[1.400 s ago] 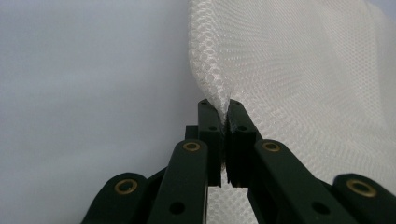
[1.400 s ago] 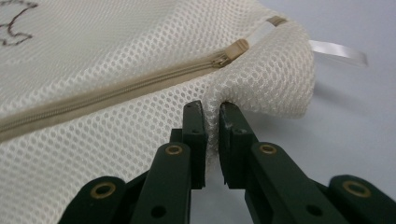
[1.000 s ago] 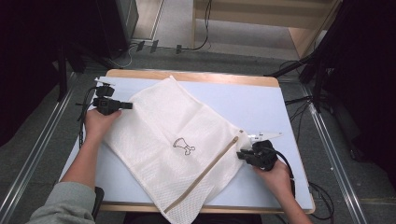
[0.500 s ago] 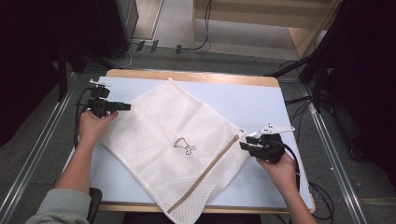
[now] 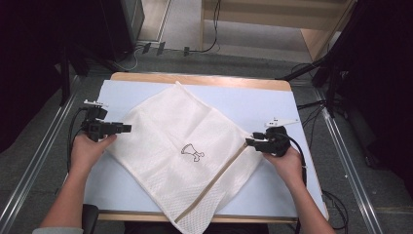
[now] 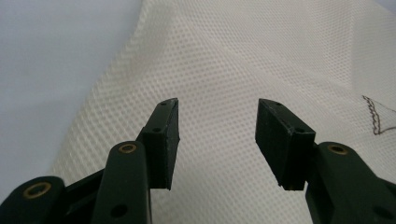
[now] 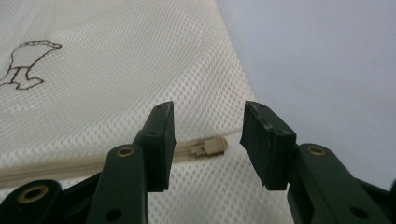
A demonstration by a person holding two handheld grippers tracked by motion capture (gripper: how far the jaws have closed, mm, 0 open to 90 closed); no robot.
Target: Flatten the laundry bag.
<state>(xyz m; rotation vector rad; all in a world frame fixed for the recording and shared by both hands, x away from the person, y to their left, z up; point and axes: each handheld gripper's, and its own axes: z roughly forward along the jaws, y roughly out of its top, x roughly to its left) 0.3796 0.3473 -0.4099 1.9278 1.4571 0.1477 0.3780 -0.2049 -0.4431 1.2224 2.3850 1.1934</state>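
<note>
Both pairs of jaws stand apart with nothing pinched between them, and both have just been opening. Those of the left gripper [image 5: 127,128] sit at the left corner of the cream-white mesh laundry bag [image 5: 185,146]; in the left gripper view the bag's weave [image 6: 243,60] lies flat beyond the gap, untouched by either pad. Those of the right gripper [image 5: 248,142] point at the bag's right corner, where the beige zipper [image 5: 214,179] ends; in the right gripper view the beige zipper pull [image 7: 211,146] lies on the mesh [image 7: 116,56] just beyond the gap, free of both pads.

The bag lies spread flat as a diamond in the middle of the pale blue desk [image 5: 263,100], one corner towards the far edge and the near corner hanging over the front edge. A small brown embroidered figure [image 5: 192,153] sits near the bag's centre, and the zipper runs from the right corner down towards the near corner.
</note>
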